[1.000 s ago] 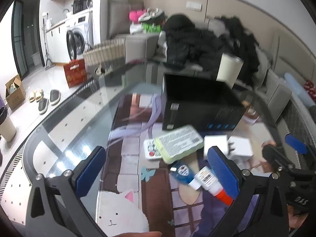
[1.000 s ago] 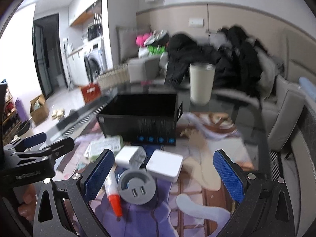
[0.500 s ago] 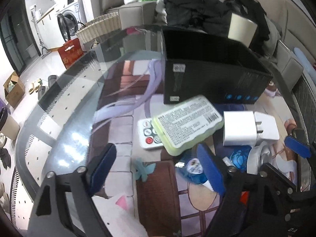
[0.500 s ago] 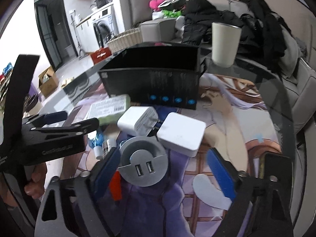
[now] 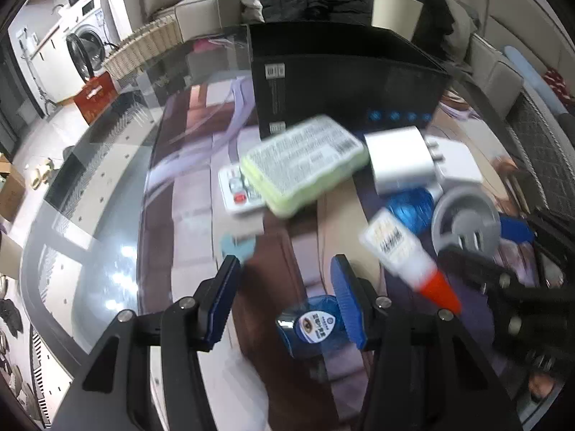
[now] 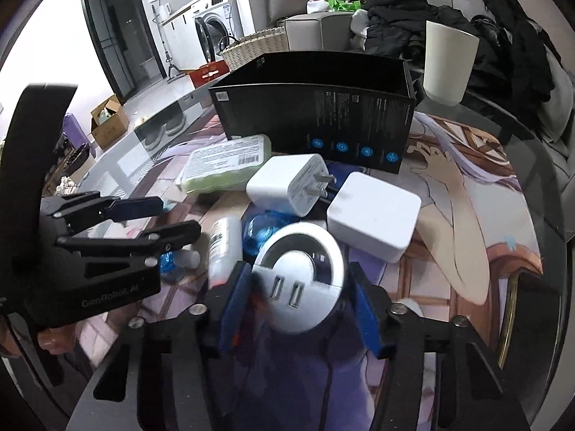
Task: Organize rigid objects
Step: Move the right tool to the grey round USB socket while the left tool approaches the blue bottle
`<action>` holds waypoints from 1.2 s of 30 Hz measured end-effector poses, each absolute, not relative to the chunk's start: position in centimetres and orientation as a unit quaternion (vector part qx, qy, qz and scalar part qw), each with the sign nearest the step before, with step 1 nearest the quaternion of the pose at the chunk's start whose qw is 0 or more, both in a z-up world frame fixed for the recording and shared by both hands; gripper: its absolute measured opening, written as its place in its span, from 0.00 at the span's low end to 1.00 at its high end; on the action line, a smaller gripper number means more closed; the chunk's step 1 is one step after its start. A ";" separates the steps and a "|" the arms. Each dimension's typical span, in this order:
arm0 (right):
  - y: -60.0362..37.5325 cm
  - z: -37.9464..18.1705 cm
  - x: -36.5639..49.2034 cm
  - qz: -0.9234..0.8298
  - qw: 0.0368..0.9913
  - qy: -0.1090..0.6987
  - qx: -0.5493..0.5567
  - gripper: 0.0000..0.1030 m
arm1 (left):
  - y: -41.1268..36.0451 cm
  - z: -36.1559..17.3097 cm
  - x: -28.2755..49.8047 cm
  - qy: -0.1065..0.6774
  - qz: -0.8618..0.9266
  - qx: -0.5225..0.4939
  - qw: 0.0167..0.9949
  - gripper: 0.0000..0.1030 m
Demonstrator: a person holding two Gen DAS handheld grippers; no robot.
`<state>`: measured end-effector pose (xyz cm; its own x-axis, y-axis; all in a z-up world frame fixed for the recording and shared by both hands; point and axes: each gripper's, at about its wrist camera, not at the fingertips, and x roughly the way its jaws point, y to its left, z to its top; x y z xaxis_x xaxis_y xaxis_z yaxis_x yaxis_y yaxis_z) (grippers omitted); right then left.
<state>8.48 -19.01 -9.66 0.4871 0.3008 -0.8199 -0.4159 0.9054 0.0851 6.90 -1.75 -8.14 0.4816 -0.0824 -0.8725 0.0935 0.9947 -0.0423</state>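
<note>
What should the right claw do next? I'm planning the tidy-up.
Probably finish closing, then lift. The right claw has its closing jaws on either side of the round grey USB hub, and the open black box stands just behind the pile.

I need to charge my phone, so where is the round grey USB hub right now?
In the right wrist view the round grey USB hub sits low at centre, between the closing right tongs, just in front of the flat white box.
</note>
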 end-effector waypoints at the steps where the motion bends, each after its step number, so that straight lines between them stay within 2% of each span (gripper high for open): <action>1: -19.2 -9.6 8.4 0.209 0.858 0.465 -0.059 0.50 | -1.7 -8.2 6.6 0.507 -0.058 0.008 0.860 0.50; 8: -20.3 -9.5 7.6 0.206 0.848 0.487 -0.034 0.51 | -2.6 -8.2 3.8 0.500 -0.116 0.047 0.857 0.52; 11: -20.6 -9.4 7.7 0.202 0.849 0.488 -0.025 0.51 | -3.0 -8.3 3.1 0.508 -0.132 0.049 0.850 0.70; 13: -20.8 -9.1 7.7 0.198 0.853 0.482 -0.022 0.51 | -3.2 -8.3 2.8 0.509 -0.134 0.053 0.849 0.71; 16: -20.8 -9.3 8.2 0.194 0.853 0.484 -0.019 0.51 | -3.0 -8.2 3.3 0.508 -0.122 0.046 0.852 0.63; 17: -20.6 -9.4 8.1 0.193 0.853 0.485 -0.019 0.52 | -2.9 -8.2 3.4 0.506 -0.119 0.045 0.853 0.55; 18: -20.5 -9.4 8.2 0.195 0.854 0.482 -0.021 0.53 | -2.9 -8.1 3.5 0.504 -0.118 0.046 0.855 0.41; 19: -20.4 -9.5 8.2 0.195 0.854 0.481 -0.024 0.53 | -3.2 -7.9 3.6 0.502 -0.124 0.052 0.855 0.37; 26: -19.3 -10.1 7.7 0.204 0.847 0.490 -0.037 0.54 | -5.7 -7.5 4.6 0.476 -0.166 0.104 0.857 0.37; 28: -19.5 -10.1 7.8 0.208 0.845 0.491 -0.029 0.54 | -5.6 -7.9 5.1 0.487 -0.149 0.101 0.855 0.41; 29: -19.6 -10.2 7.9 0.207 0.845 0.492 -0.027 0.54 | -5.1 -7.9 5.1 0.487 -0.142 0.088 0.857 0.48; 30: -19.8 -10.2 8.0 0.206 0.846 0.491 -0.024 0.54 | -4.9 -7.9 5.0 0.492 -0.132 0.090 0.856 0.63; 31: -19.8 -10.2 8.0 0.204 0.847 0.490 -0.023 0.54 | -4.6 -8.0 5.0 0.494 -0.116 0.090 0.857 0.69; 33: -20.1 -10.2 8.1 0.201 0.848 0.490 -0.020 0.54 | -3.8 -8.3 5.0 0.504 -0.088 0.082 0.856 0.90; 35: -20.3 -10.2 8.4 0.197 0.849 0.491 -0.016 0.54 | -3.0 -8.6 5.0 0.517 -0.080 0.062 0.850 0.93; 36: -20.4 -10.2 8.5 0.195 0.849 0.491 -0.013 0.54 | -2.7 -8.8 5.1 0.524 -0.078 0.054 0.847 0.98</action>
<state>8.50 -20.43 -10.17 0.4413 0.3181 -0.8391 -0.3428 0.9239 0.1699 5.11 -2.69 -8.77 0.4393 -0.0766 -0.8950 0.1891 0.9819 0.0088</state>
